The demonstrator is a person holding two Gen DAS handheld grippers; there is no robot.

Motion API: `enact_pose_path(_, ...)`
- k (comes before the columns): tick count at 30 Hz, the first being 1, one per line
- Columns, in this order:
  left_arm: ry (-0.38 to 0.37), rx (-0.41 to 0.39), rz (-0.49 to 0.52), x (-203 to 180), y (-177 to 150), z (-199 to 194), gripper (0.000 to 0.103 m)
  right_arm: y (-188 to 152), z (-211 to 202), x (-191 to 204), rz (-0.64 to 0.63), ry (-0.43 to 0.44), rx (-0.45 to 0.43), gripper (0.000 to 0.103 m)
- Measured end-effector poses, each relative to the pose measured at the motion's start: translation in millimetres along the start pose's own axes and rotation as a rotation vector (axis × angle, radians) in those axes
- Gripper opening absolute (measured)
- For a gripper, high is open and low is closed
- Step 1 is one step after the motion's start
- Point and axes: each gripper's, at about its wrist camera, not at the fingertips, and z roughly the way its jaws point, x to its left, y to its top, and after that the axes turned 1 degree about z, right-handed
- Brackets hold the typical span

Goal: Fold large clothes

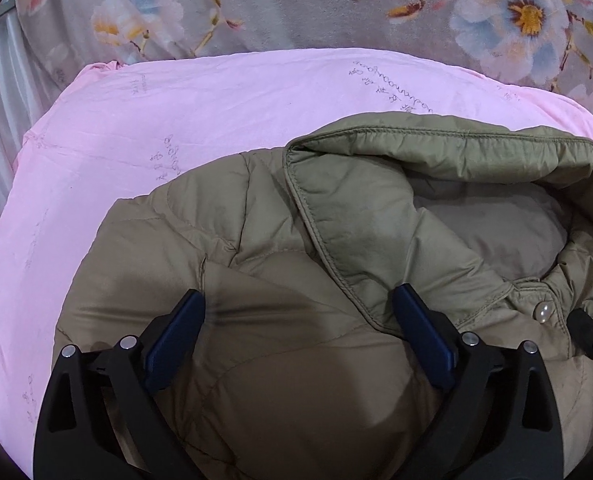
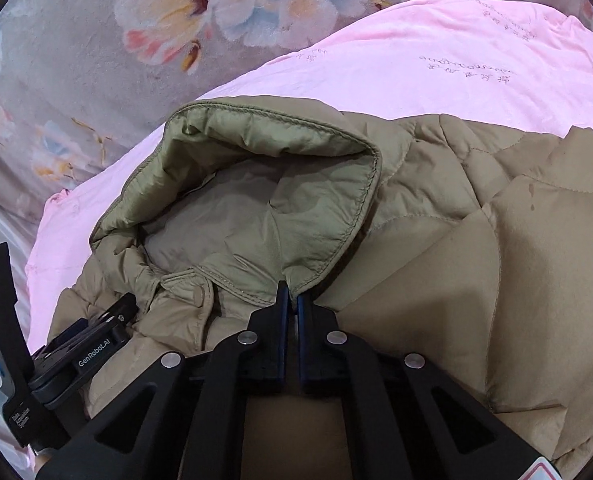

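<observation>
A khaki quilted puffer jacket (image 1: 280, 320) with an olive-lined hood (image 1: 436, 160) lies on a pink quilt (image 1: 176, 140). My left gripper (image 1: 298, 300) is open, its blue pads spread just above the jacket's shoulder, holding nothing. In the right wrist view the jacket (image 2: 476, 280) and hood (image 2: 276, 184) show again. My right gripper (image 2: 292, 300) is shut, its pads pinching the lower edge of the hood. The left gripper's body (image 2: 92, 344) shows at the lower left of that view, beside the collar snap.
A grey blanket with large flowers (image 1: 336, 8) lies beyond the pink quilt (image 2: 456, 60). Pale silvery fabric (image 1: 0, 120) shows at the left edge. The jacket covers most of the near area.
</observation>
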Motion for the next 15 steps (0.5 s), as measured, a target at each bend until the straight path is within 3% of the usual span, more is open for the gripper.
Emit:
enact_pose_path(4,-0.038,-0.015,-0.032,15,4,-13,0.092,-4,-17,-8,0.058,0.037,-0.016,0.009)
enact_pose_path(6,-0.061,-0.051,-0.067,30,11,-29,0.092,-5,-42,-11,0.067,0.011,-0.08,0.016)
enact_pose_path(9,-0.097,-0.108,-0.149,51,38,-52,0.092,14,-80,-11,0.06,0.013,-0.214,0.017)
enact_pose_path(15,-0.107,-0.087,-0.244,48,101,-37,0.092,64,-67,25,-0.035,0.004,-0.276,0.017)
